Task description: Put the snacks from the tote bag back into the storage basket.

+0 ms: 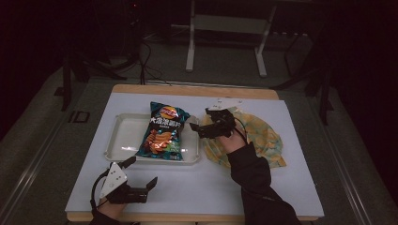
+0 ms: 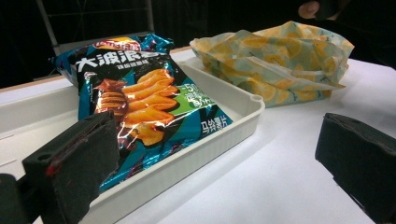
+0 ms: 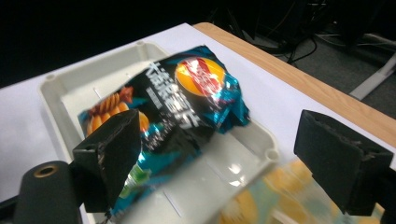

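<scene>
A chip bag (image 1: 163, 131) lies flat in the white tray (image 1: 119, 140) on the surface (image 1: 263, 187), its top end reaching past the tray's far rim. Just right of the tray sits a yellow patterned bag (image 1: 265, 136). The right gripper (image 1: 202, 129) hovers over that bag's left edge by the tray, jaws released, holding nothing. The left gripper (image 1: 141, 176) rests near the front edge, jaws wide apart, empty.

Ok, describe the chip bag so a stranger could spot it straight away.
Start at the white table and find the shallow white tray on its left half. The chip bag lies flat in that tray, its top edge poking over the far rim. It is glossy teal and black with orange ridged chips printed on it, unlike the pale yellow patterned bag beside the tray.
</scene>
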